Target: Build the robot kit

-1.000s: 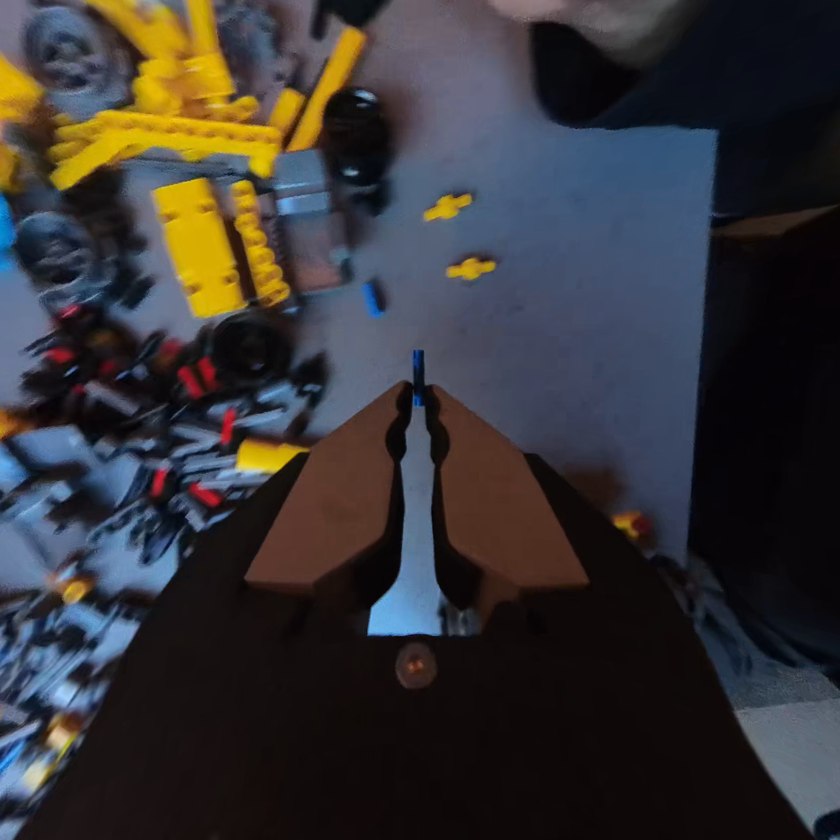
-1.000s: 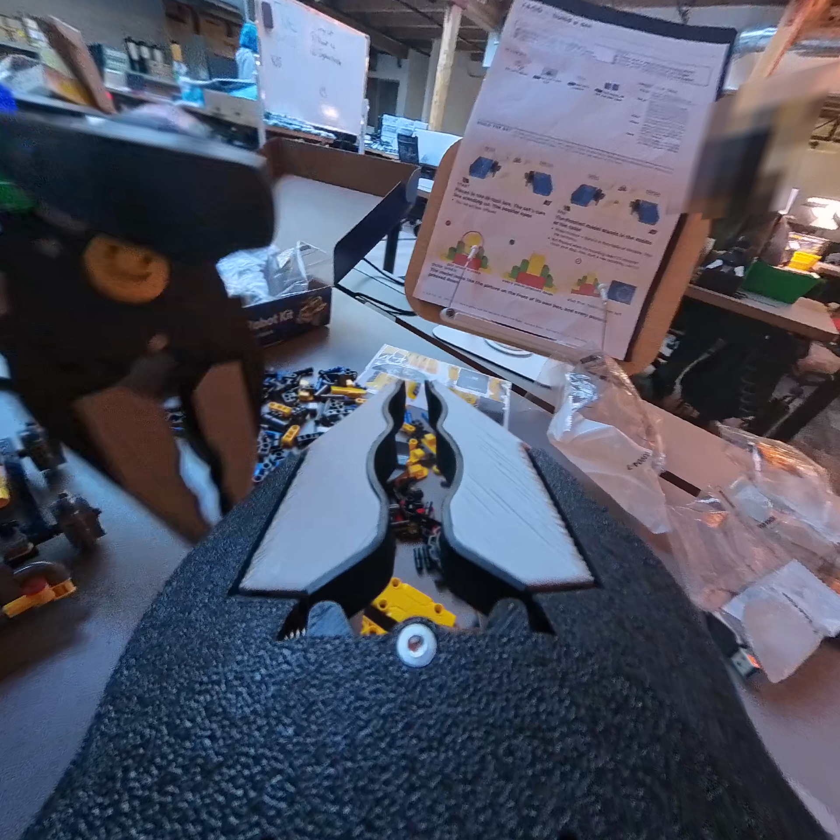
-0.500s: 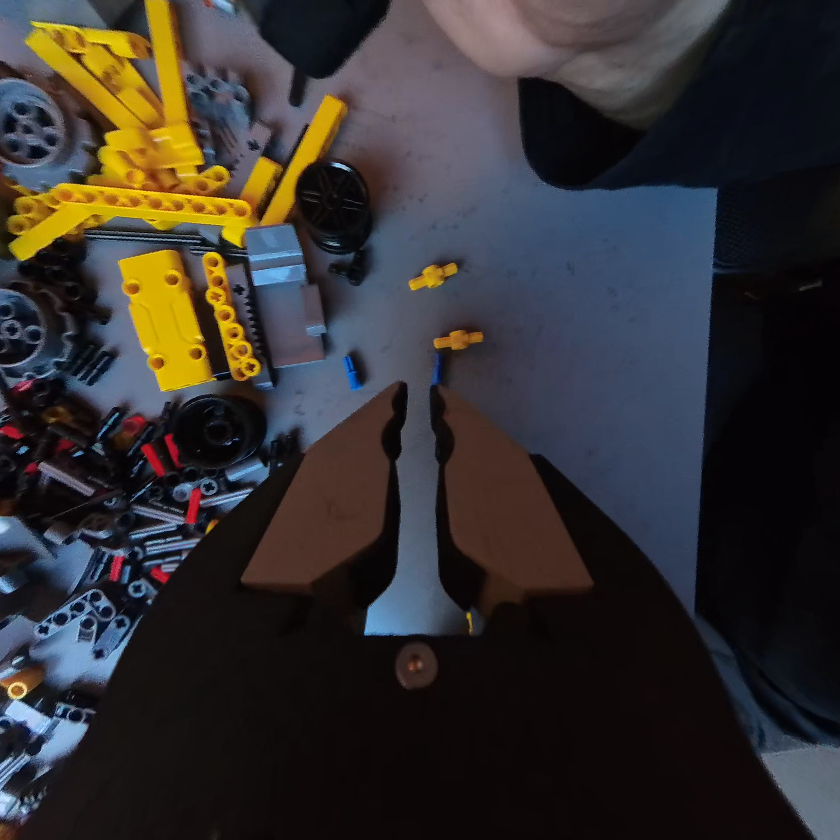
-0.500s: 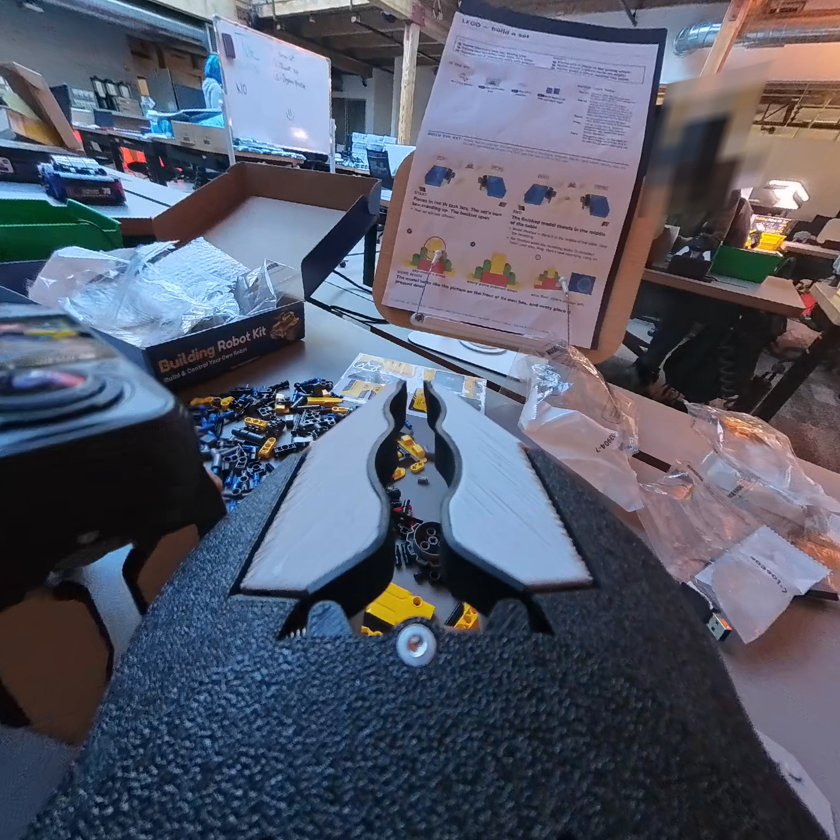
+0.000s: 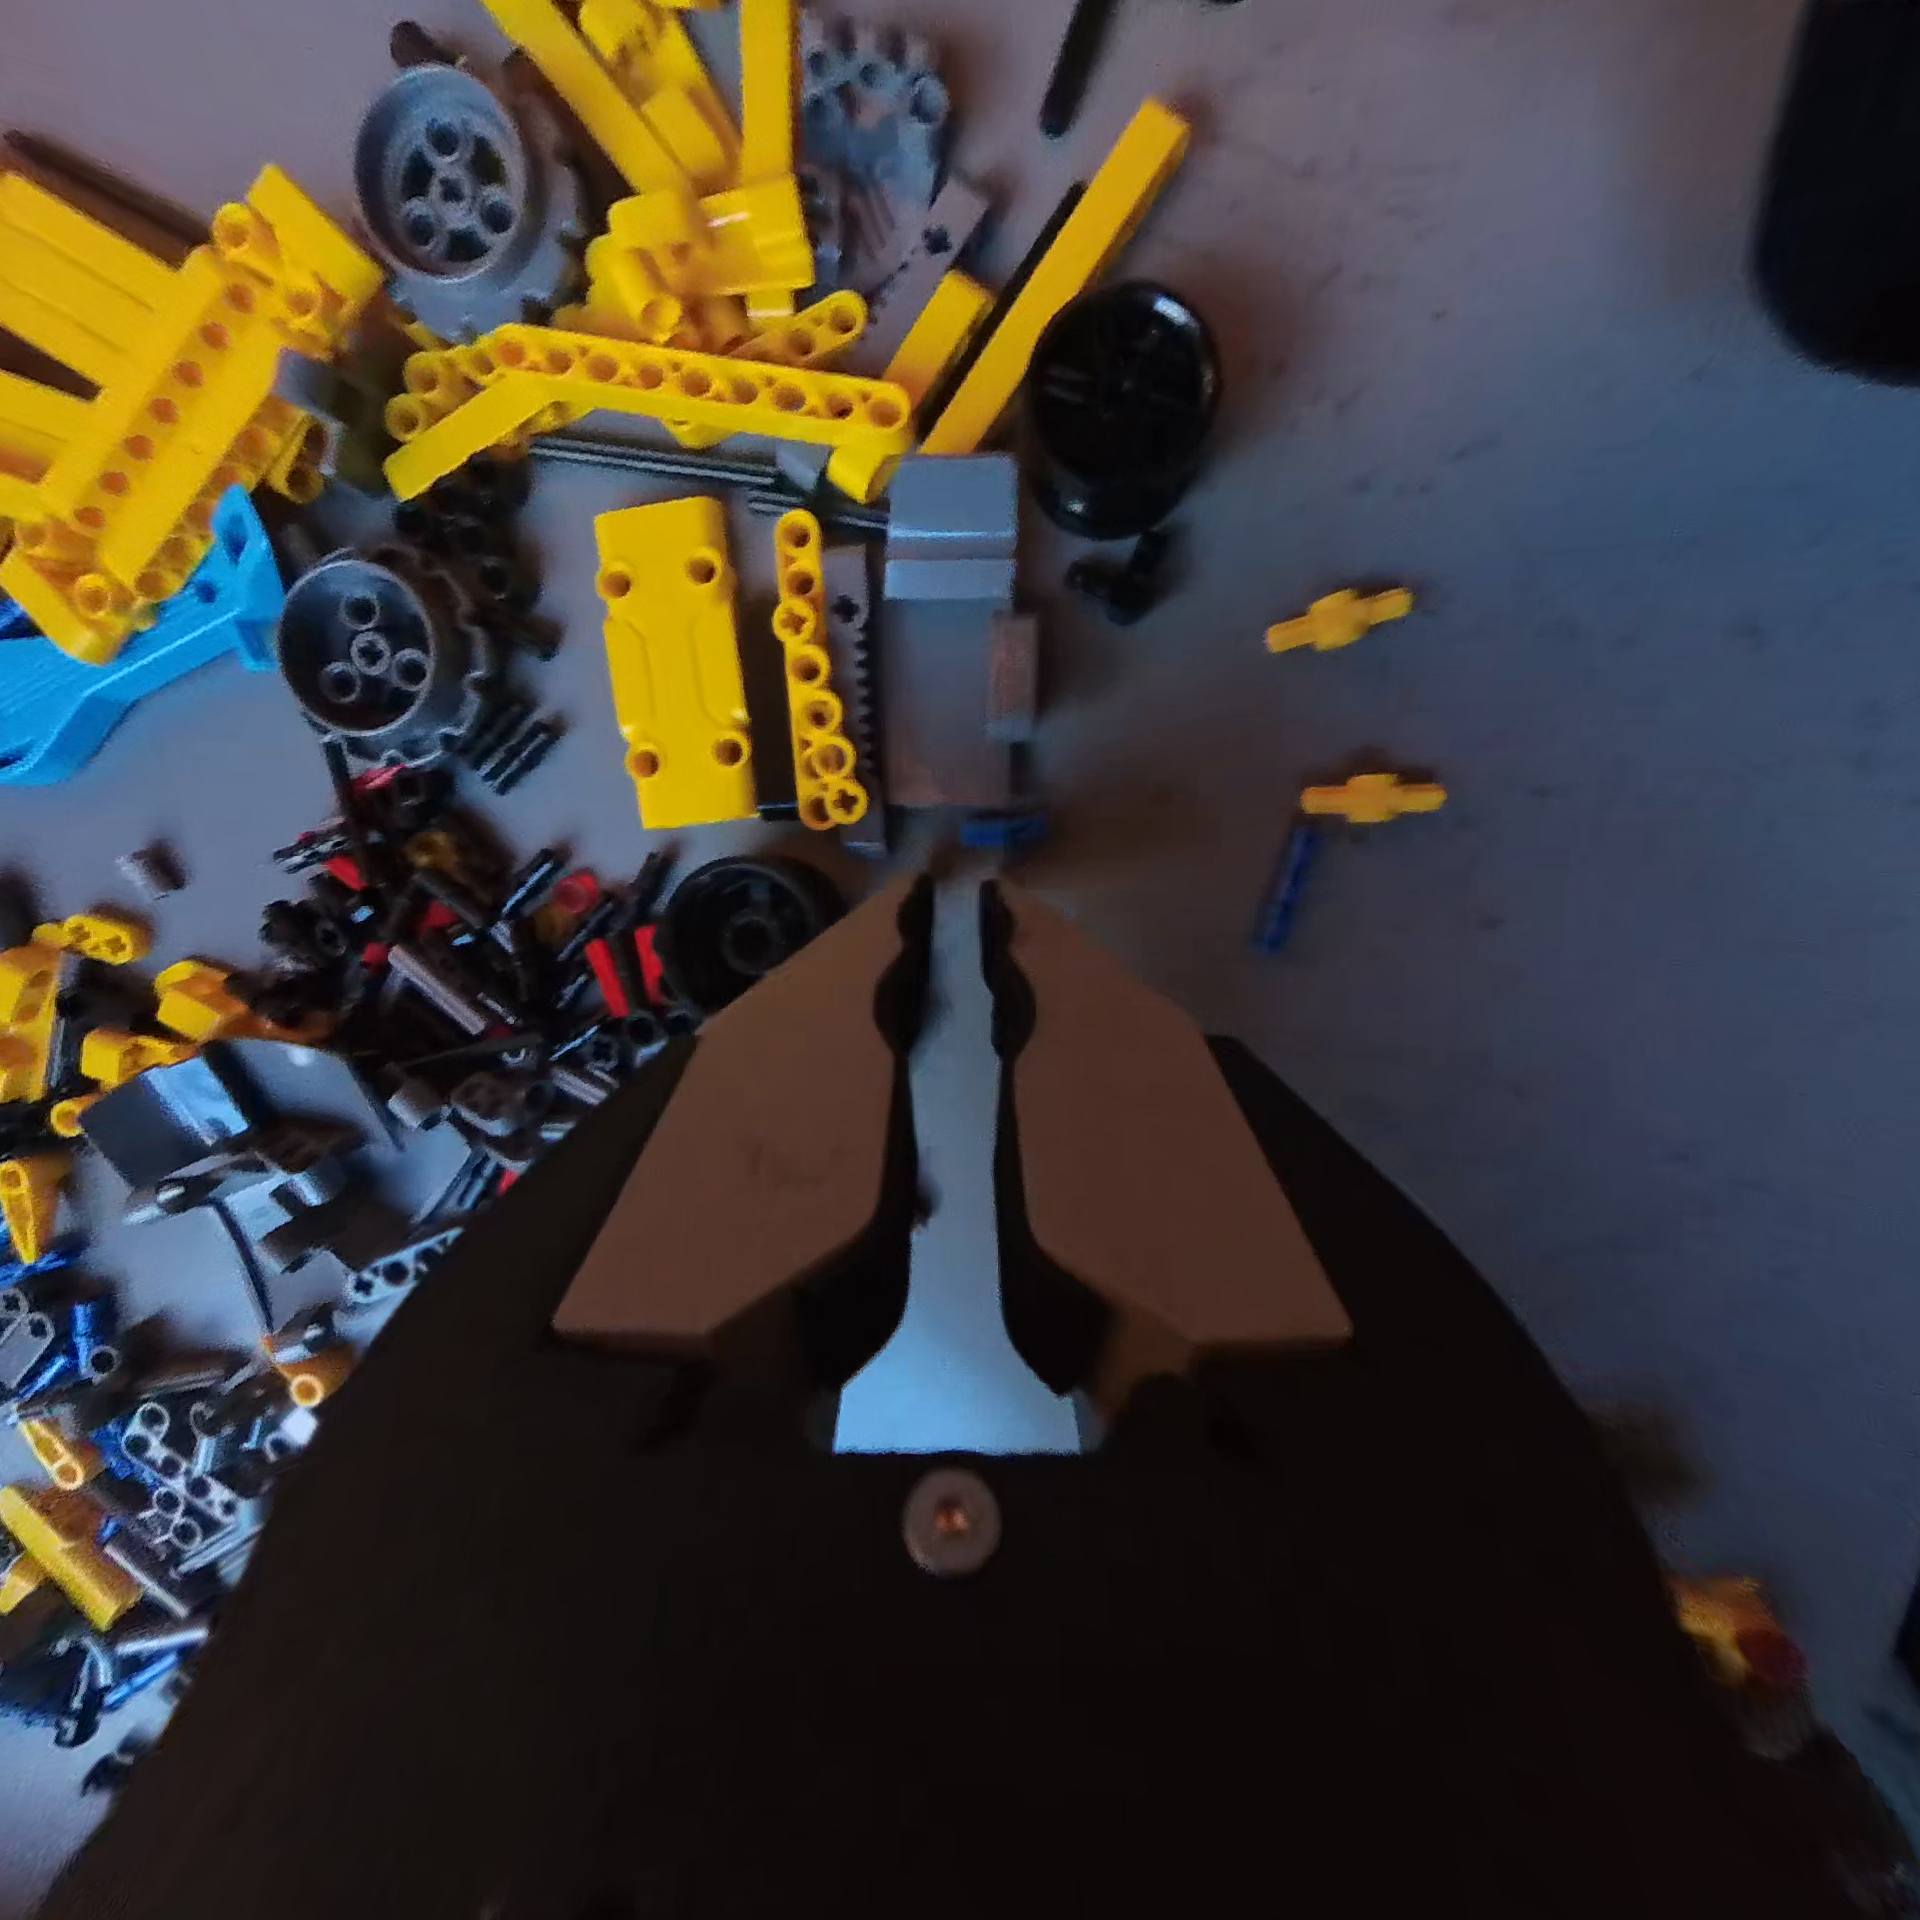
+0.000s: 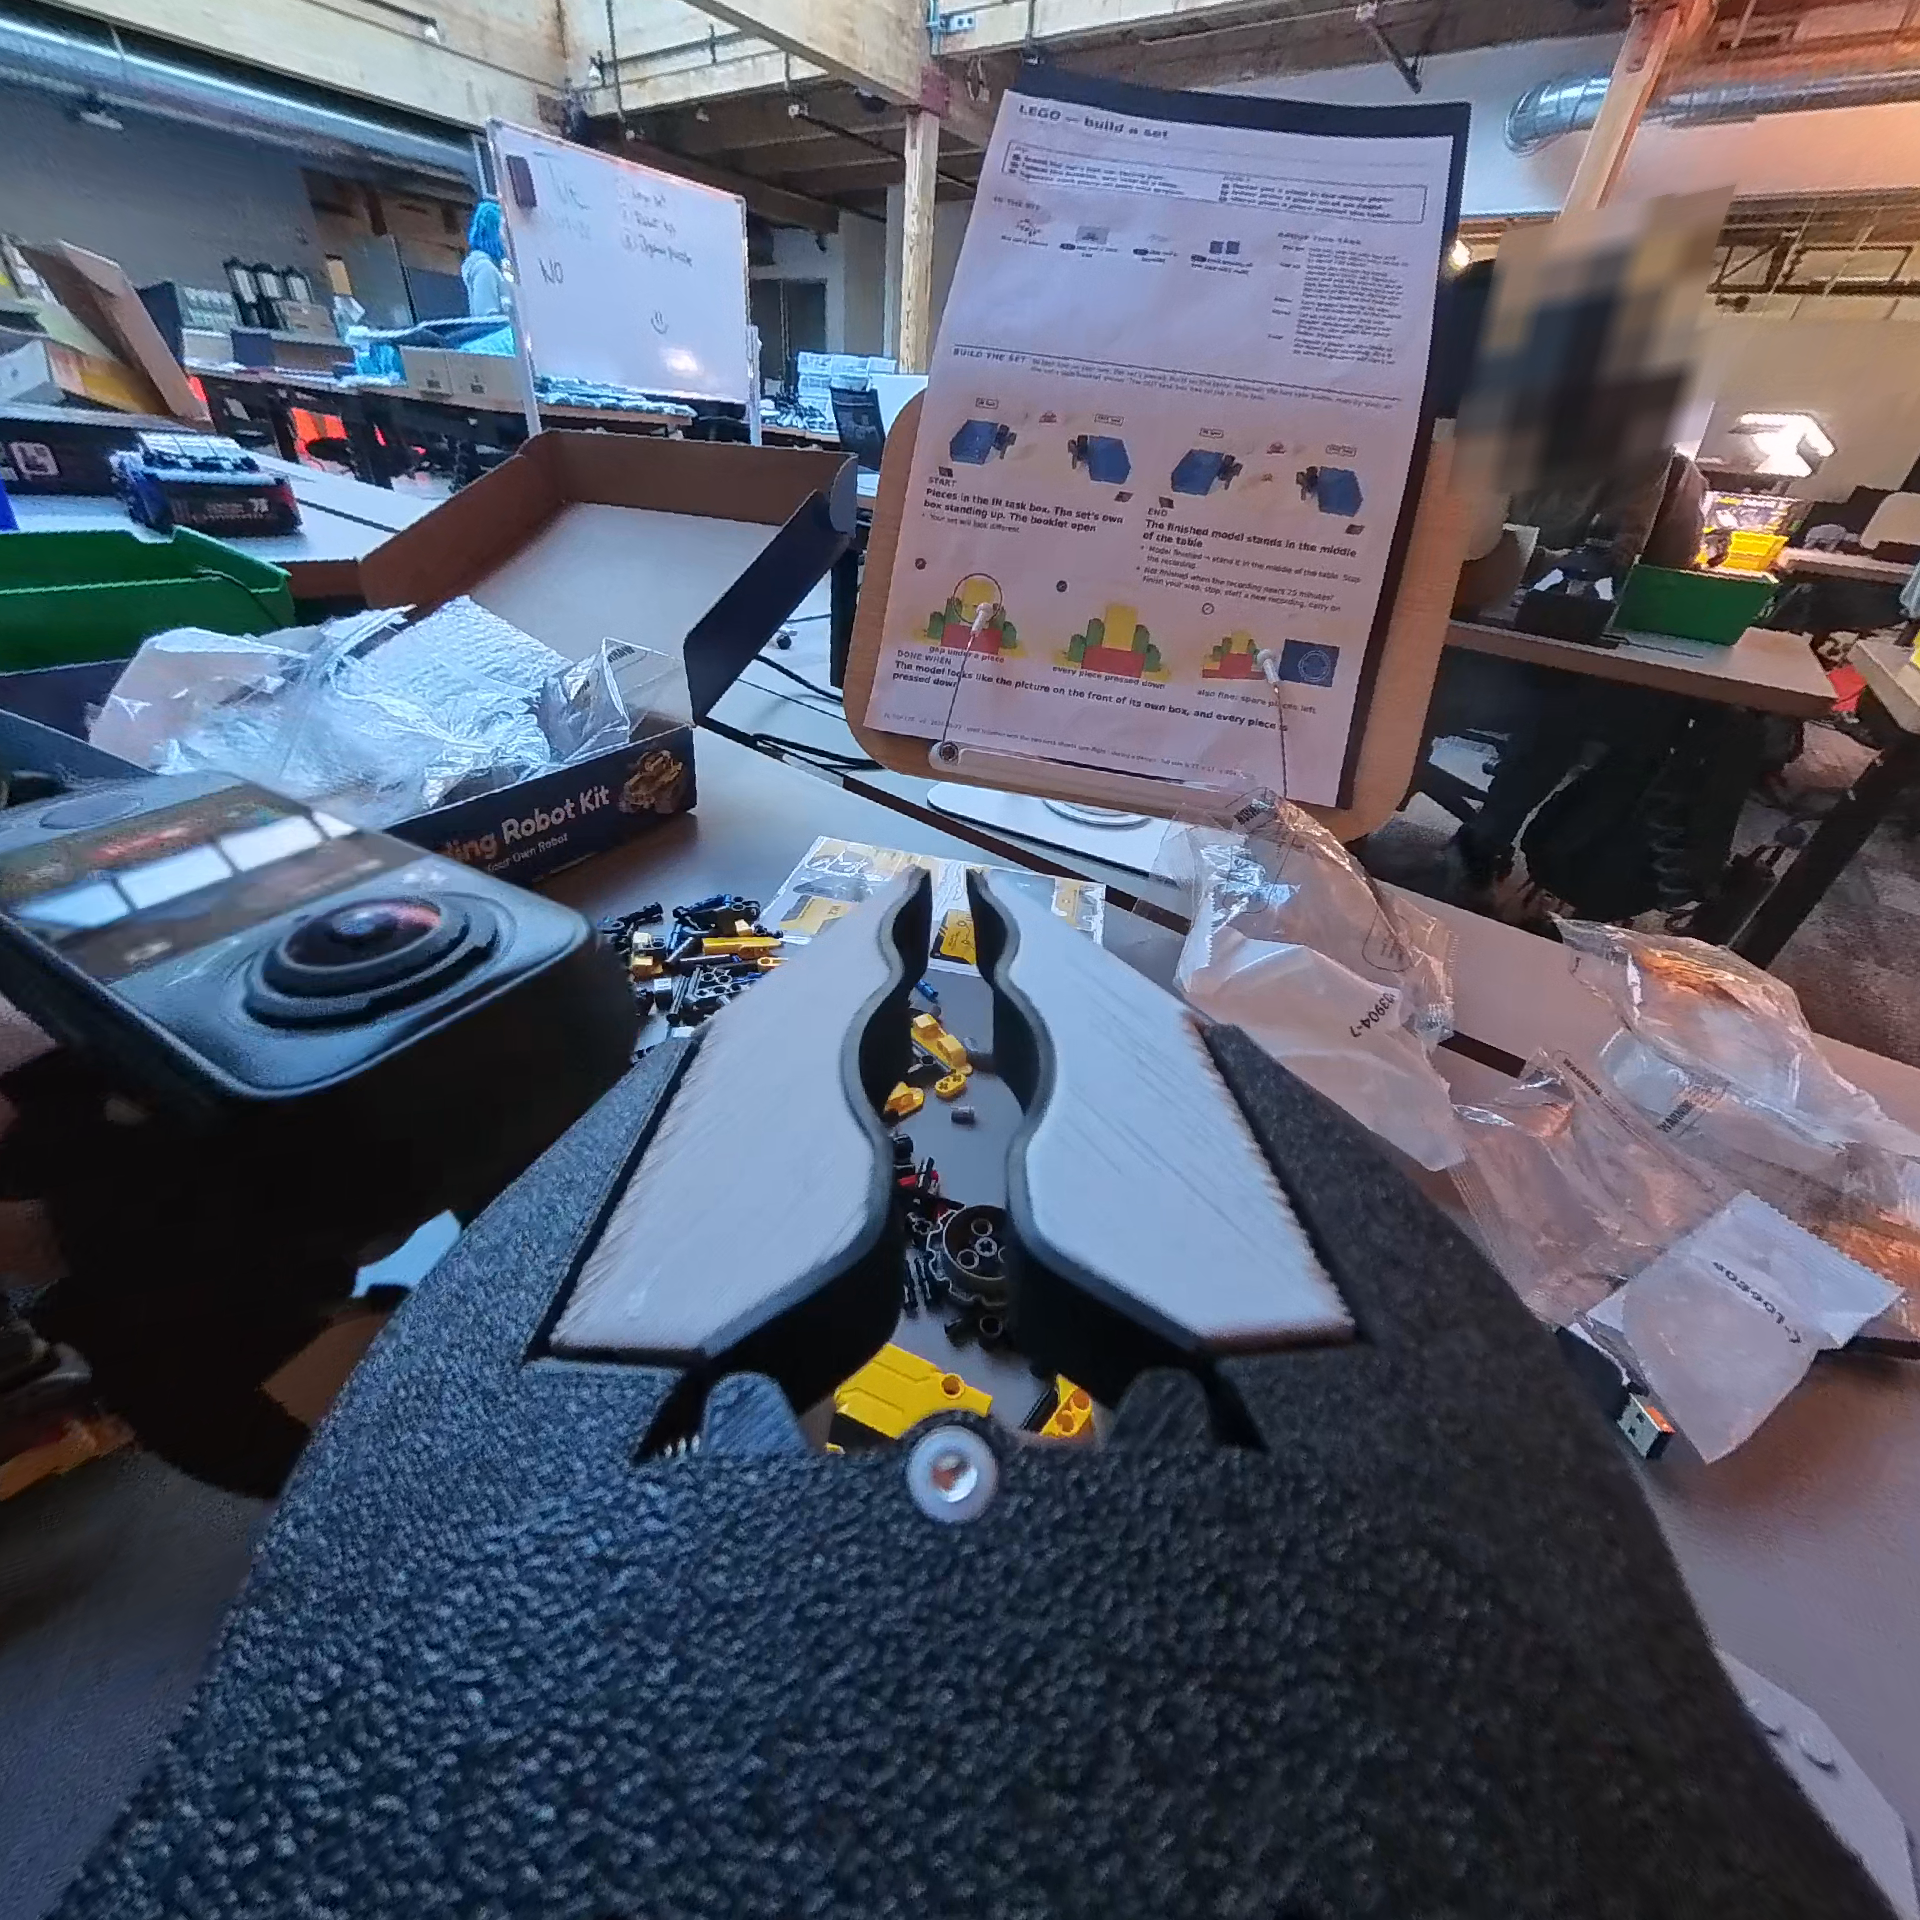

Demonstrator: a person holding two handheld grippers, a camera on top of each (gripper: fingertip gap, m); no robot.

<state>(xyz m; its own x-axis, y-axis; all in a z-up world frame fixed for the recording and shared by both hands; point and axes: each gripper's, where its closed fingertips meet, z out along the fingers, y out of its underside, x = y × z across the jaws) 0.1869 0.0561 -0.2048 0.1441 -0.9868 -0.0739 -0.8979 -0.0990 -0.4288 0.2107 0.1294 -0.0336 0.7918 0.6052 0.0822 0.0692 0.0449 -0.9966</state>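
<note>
Hovering empty with fingers slightly parted, the left gripper (image 5: 956, 883) pointed at a short blue pin (image 5: 1000, 831); the right gripper (image 6: 945, 883), likewise parted, held nothing.

A blue plastic part (image 5: 125, 675) runs off the left edge of the left wrist view, partly under yellow beams (image 5: 156, 416). The left gripper (image 6: 260, 1039) is cut by the right wrist view's left edge, its fingers unseen. Small pieces (image 6: 707, 956) beyond it are too tiny to identify
</note>
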